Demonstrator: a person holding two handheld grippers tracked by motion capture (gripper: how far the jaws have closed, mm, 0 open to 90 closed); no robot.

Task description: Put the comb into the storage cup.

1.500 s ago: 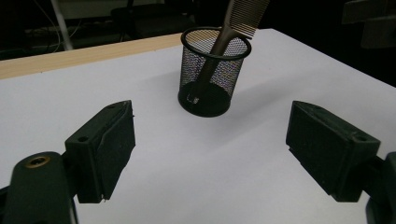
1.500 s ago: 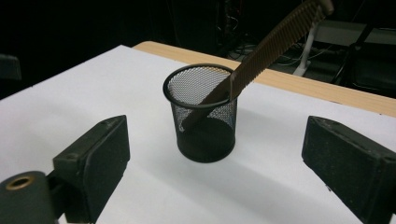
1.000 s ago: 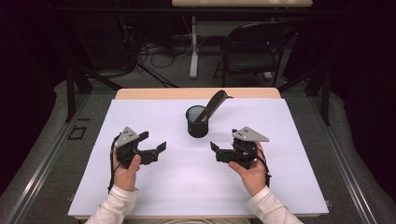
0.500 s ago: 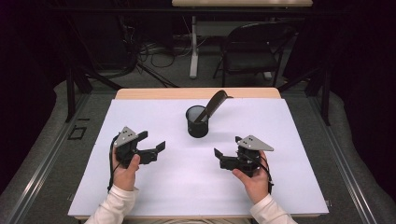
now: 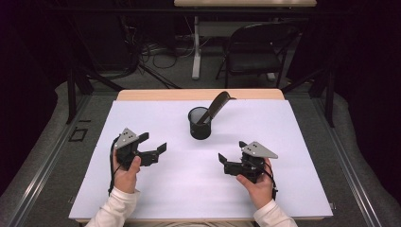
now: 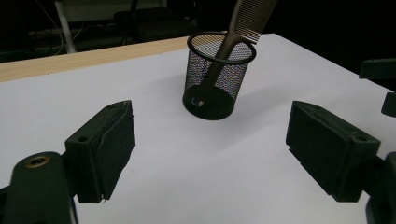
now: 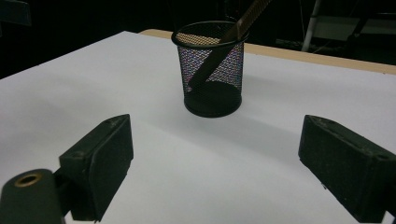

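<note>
Hand-held grippers, left (image 5: 152, 144) and right (image 5: 231, 157), rest spread, facing cup (image 5: 199, 123).

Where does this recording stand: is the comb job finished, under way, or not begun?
The comb stands tilted in the black mesh cup, so it looks stowed. Nothing is in hand: the left tongs and right tongs are open, empty and apart from the cup. Whether anything is left, I cannot tell.

Black folding chair (image 5: 253, 49) beyond table (image 5: 293, 189)

Room: dark, grey floor (image 5: 47, 142)
Chair (image 5: 253, 52): black, 1 o'clock behind table (image 5: 198, 189)
Cables (image 5: 151, 52): 11 o'clock
</note>
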